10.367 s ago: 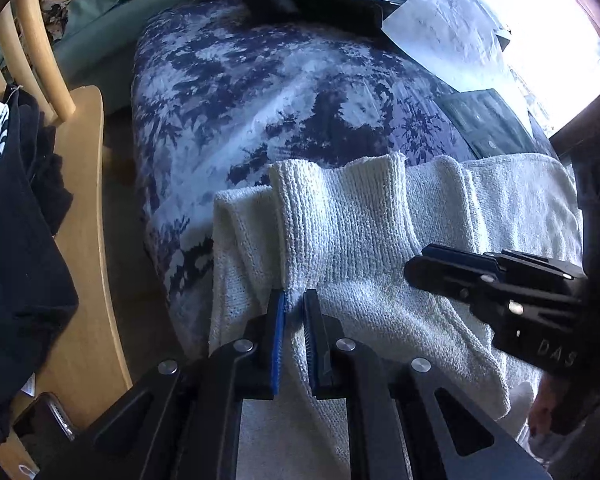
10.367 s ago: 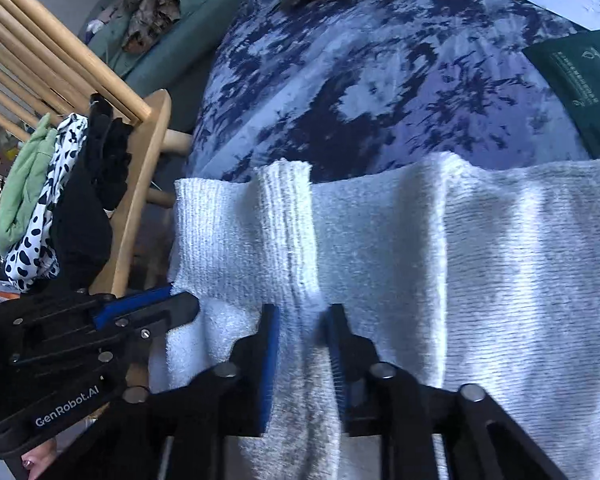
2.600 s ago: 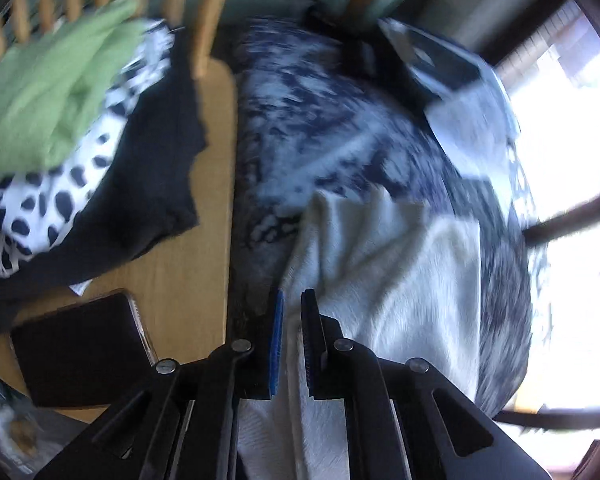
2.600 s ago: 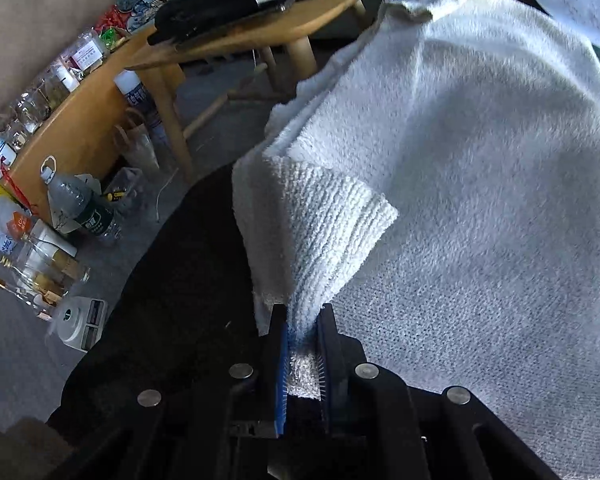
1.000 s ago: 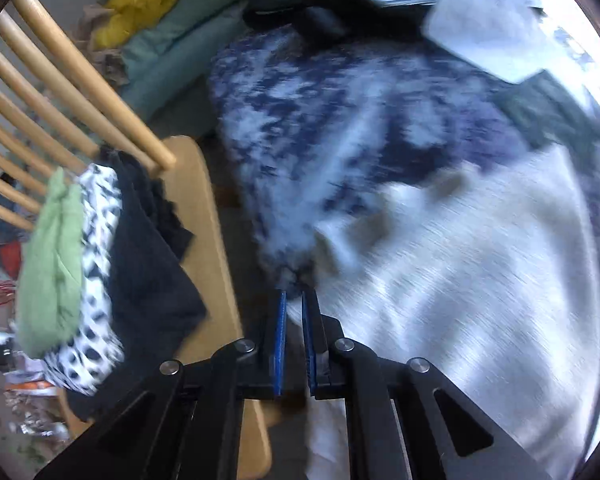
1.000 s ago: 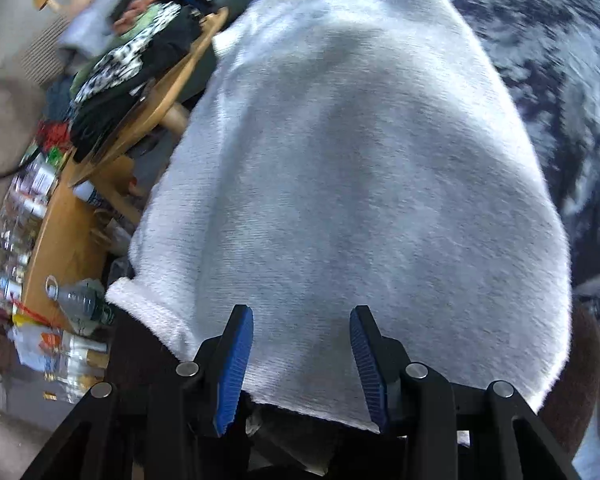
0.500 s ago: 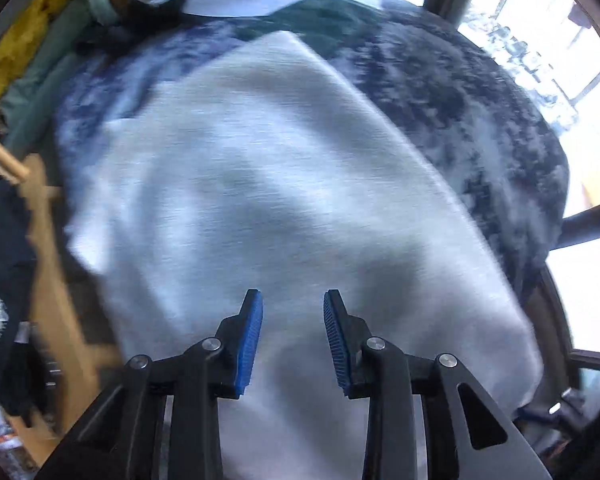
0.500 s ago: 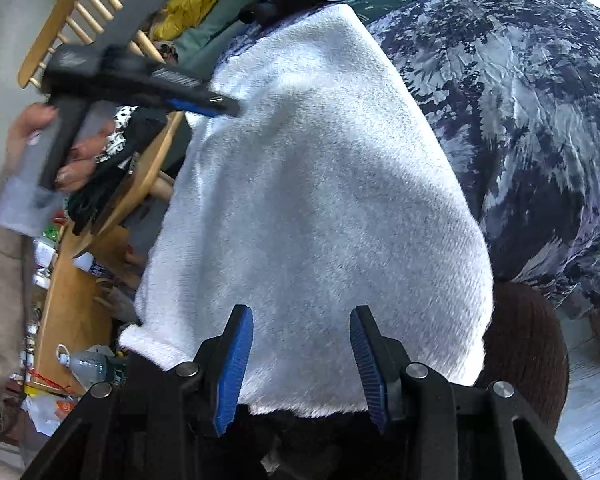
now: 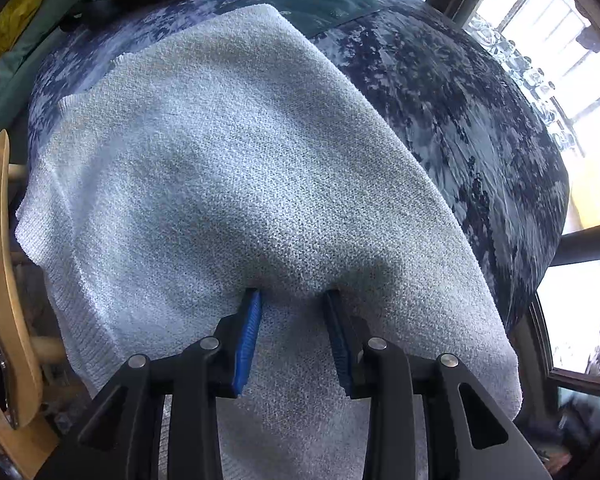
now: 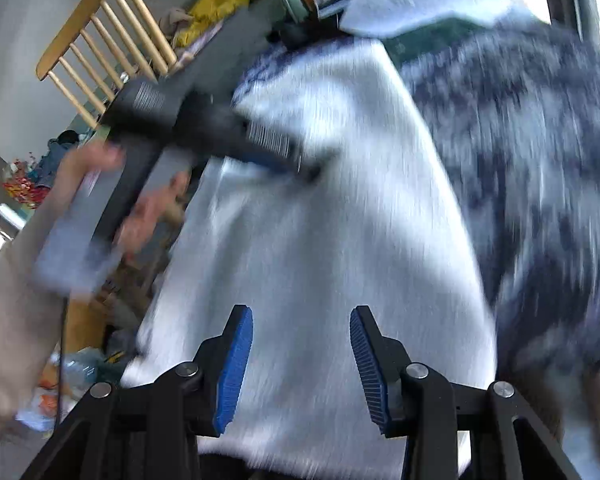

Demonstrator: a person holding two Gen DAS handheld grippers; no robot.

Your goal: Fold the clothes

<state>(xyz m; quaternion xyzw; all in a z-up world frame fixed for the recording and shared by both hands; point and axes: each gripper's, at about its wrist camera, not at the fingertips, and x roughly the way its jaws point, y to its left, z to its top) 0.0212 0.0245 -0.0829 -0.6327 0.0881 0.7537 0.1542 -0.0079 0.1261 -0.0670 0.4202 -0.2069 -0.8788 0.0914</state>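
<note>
White knit garment dented by spread left tool, right-wrist view blurred

White knit garment on a navy-and-grey mottled cover.

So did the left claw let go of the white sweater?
Yes. The left claw has opened and now presses into the white sweater on the patterned bedspread.
</note>
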